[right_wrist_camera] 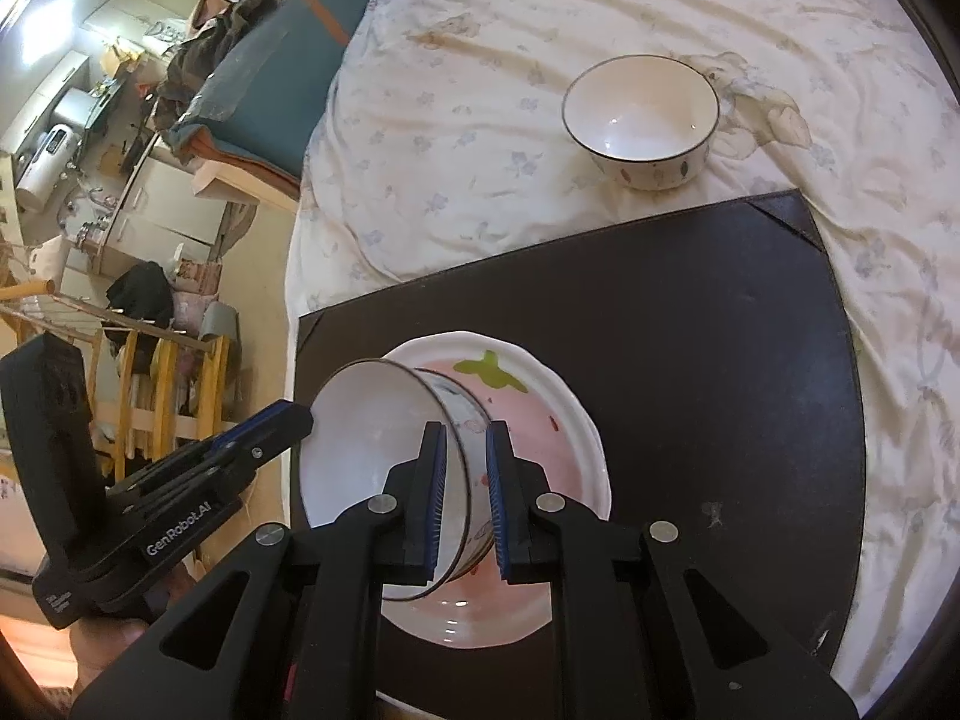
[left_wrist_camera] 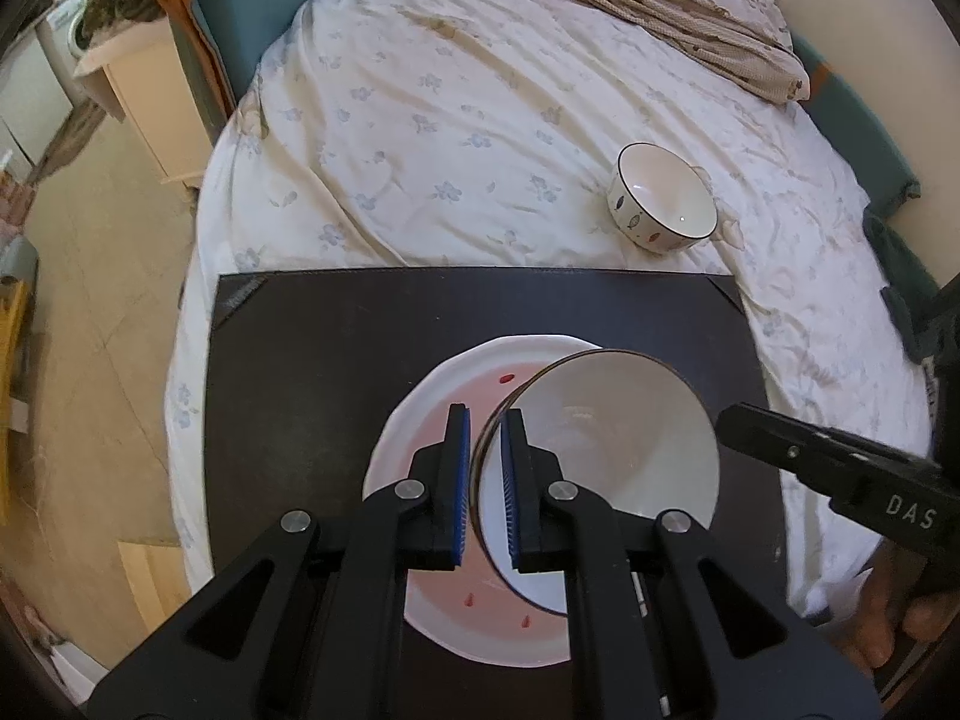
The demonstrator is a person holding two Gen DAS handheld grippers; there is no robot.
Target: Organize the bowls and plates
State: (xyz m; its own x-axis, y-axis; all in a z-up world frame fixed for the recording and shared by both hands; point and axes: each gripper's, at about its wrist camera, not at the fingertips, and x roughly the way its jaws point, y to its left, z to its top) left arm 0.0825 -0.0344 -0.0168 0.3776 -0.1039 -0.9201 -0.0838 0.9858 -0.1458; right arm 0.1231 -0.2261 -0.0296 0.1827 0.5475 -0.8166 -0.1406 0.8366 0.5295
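Bedsheet (left_wrist_camera: 420, 120) carries a dark board (left_wrist_camera: 300, 360). Both tools, left tool (left_wrist_camera: 486, 480) and right tool (right_wrist_camera: 467, 480), pinch the tilted bowl's (left_wrist_camera: 600, 438) rim over the pink plate (left_wrist_camera: 420, 420). Lower it level and centred before letting go.

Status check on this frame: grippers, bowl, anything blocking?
Left gripper shut on tilted bowl's rim. Right gripper clamps opposite rim. Bowl over pink plate. Nothing blocking.
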